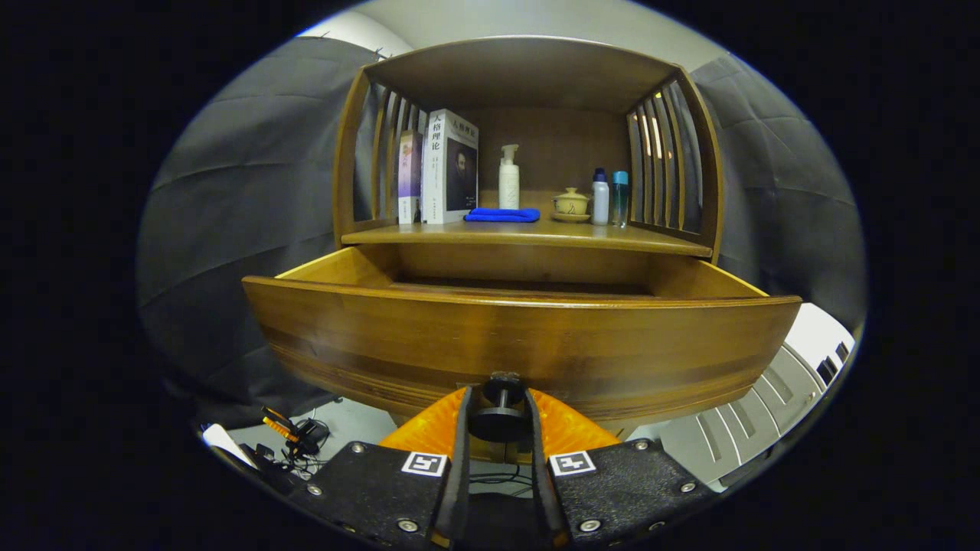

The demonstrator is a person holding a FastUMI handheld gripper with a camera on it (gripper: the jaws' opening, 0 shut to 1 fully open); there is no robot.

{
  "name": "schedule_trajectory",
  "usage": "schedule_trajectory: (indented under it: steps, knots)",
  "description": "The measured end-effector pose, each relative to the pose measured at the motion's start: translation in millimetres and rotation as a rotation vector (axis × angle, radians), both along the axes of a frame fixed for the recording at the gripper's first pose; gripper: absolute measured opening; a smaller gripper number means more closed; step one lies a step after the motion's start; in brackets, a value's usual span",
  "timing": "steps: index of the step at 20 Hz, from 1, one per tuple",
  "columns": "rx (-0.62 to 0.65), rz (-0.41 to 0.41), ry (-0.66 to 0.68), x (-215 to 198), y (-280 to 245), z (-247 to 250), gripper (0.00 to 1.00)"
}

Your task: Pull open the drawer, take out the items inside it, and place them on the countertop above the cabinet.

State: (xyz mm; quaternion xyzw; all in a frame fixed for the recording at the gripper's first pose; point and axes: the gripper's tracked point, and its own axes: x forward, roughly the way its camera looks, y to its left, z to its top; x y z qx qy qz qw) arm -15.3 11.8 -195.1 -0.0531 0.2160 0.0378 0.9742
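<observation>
In the gripper view, the claw (498,409) is clamped on the dark drawer knob (498,404), both fingers pressing its sides. The wooden drawer (521,337) stands pulled out just ahead; its inside is hidden by its front. Above, the cabinet's surface (528,233) carries two books (440,168), a pump bottle (509,177), a blue cloth (501,215), a lidded teacup (571,203) and two small bottles (609,197). Dark cloth hangs behind.

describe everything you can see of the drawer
The drawer is brown varnished wood with a grain-banded front panel, pulled well out of the cabinet beneath the countertop. Its lighter inner side walls show; the floor and any contents are hidden behind the front. A dark round knob sits low on the front, with the gripper shut on it, a finger on each side.
</observation>
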Motion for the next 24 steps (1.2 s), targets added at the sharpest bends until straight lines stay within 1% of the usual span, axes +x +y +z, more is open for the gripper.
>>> schedule_trajectory:
  steps: [7, 9, 14, 17, 20, 23, 24]
  knots:
    - [-0.013, 0.066, 0.017, -33.9, 13.3, -1.0, 0.35]
    - [-0.003, 0.073, 0.026, -42.0, 16.2, -0.5, 0.35]
    - [-0.019, 0.121, 0.018, -48.3, 20.8, -0.2, 0.36]
    - [-0.005, 0.163, -0.038, -44.9, 23.5, 20.7, 0.47]
    - [-0.005, 0.192, -0.099, -44.7, 26.2, 52.7, 0.70]
    - [0.026, 0.236, -0.155, -39.8, 35.5, 83.5, 0.93]
    - [0.035, 0.240, -0.163, -34.9, 35.3, 91.7, 0.94]
